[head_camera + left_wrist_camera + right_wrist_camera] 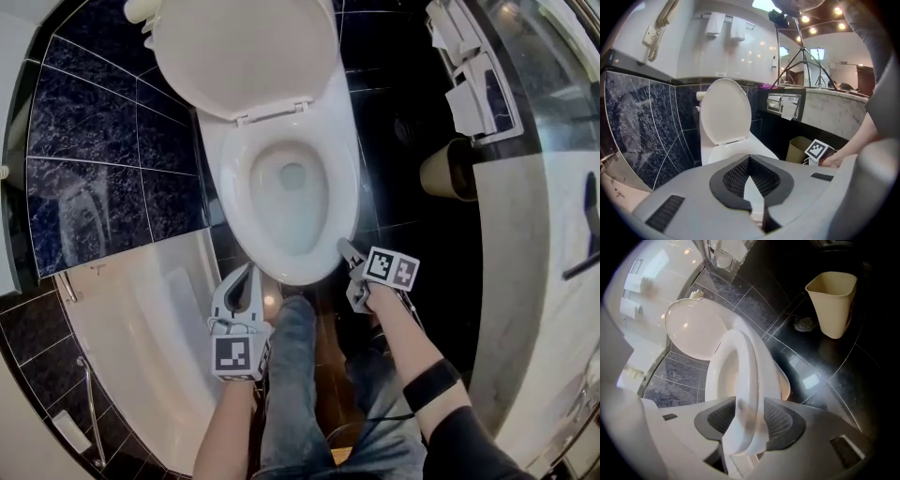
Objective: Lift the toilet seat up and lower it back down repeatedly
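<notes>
Bathroom with dark, white-veined wall tiles (84, 141) and a glossy black floor (820, 376) that reflects the lights. I note a pale marble tabletop (525, 281) along the right wall and a beige, tapered bin (832, 301) on the floor below it. A smooth white tub (141, 328) curves along the left.

The toilet is glazed white. Its oval lid (244, 47) stands raised against the wall. The seat (342, 202), a smooth rounded ring, lies down over the bowl or just above it; I cannot tell which.

The right gripper (349, 251) sits at the seat's front right edge. In the right gripper view its jaws (747, 416) are closed on that edge, with a ribbed black pad pressed to each side of the white rim.

The left gripper (248, 277) hangs just off the bowl's front left, apart from the seat. In the left gripper view its jaws (749, 161) meet at the tips with nothing between them, and they point toward the raised lid.
</notes>
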The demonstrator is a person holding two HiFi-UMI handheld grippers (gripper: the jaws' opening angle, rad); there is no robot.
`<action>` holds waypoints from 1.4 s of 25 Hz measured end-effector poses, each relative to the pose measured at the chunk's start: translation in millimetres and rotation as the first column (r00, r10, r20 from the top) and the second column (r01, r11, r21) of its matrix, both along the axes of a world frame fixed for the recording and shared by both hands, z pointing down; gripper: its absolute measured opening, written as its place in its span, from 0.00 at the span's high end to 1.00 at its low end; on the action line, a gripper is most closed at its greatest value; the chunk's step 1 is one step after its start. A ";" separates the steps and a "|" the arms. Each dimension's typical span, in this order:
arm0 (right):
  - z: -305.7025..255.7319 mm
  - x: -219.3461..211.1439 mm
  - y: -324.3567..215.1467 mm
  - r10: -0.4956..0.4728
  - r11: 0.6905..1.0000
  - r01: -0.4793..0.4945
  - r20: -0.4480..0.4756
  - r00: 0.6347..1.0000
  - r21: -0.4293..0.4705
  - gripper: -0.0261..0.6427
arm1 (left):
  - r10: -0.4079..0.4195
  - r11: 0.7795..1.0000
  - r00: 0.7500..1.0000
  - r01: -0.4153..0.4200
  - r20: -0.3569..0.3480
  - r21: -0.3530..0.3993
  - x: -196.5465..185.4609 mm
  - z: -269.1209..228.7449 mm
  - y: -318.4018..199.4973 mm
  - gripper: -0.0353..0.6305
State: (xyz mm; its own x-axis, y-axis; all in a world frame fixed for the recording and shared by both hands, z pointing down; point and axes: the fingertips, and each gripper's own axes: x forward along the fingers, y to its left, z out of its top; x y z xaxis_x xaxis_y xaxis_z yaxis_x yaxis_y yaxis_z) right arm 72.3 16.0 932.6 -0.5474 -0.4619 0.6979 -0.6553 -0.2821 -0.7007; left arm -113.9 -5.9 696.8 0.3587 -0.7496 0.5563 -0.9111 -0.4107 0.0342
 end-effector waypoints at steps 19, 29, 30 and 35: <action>-2.1 -3.2 -5.5 0.055 0.998 -0.055 0.030 0.998 -0.011 0.75 | -0.013 0.999 0.999 0.011 -0.029 -0.043 -1.7 22.1 7.7 0.95; -45.4 -3.0 -8.0 0.068 0.998 -0.067 0.072 0.995 -0.004 0.76 | 0.030 0.997 1.000 -0.030 -0.007 -0.064 -0.2 23.7 24.8 0.95; -53.6 -2.5 -9.3 0.069 0.998 -0.069 0.077 0.995 -0.002 0.77 | 0.030 0.997 0.999 -0.031 -0.010 -0.070 1.4 21.9 27.2 0.95; -103.8 -2.9 -19.6 0.070 0.997 -0.072 0.107 0.992 0.016 0.76 | 0.025 0.993 1.000 -0.027 -0.017 -0.111 4.4 7.6 44.6 0.95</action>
State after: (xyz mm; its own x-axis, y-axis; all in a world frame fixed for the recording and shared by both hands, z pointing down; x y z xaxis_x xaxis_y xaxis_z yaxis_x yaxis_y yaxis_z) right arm 69.3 -3.6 828.8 -0.5833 -0.5153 0.6279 -0.5554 -0.3110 -0.7712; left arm -109.4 38.7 704.3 0.3867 -0.6739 0.6295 -0.8992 -0.4271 0.0951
